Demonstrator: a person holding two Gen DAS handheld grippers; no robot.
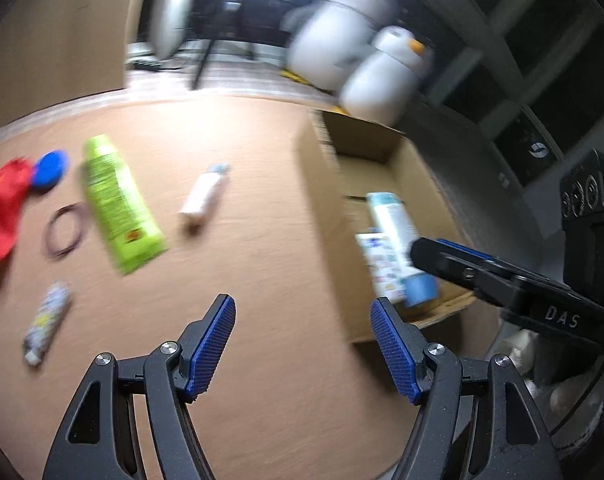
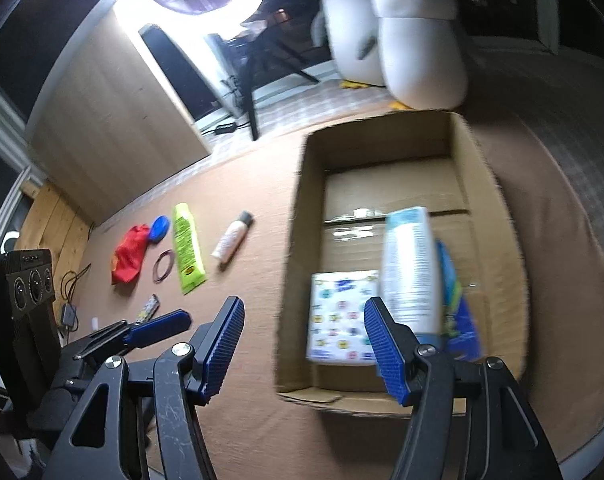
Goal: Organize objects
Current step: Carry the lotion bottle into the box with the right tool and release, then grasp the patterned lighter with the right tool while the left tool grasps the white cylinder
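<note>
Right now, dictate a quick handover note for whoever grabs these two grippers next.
Left gripper: open, empty, over the table.
Right gripper: open, empty, at the box's near edge.
Done, in the box: white-and-blue bottle, patterned packet, blue pack.
Left on the table: green tube, white tube, small patterned tube, rubber band, blue lid, red cloth.

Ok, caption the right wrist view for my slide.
Open right gripper above a cardboard box holding a white bottle; toiletries lie left.
</note>
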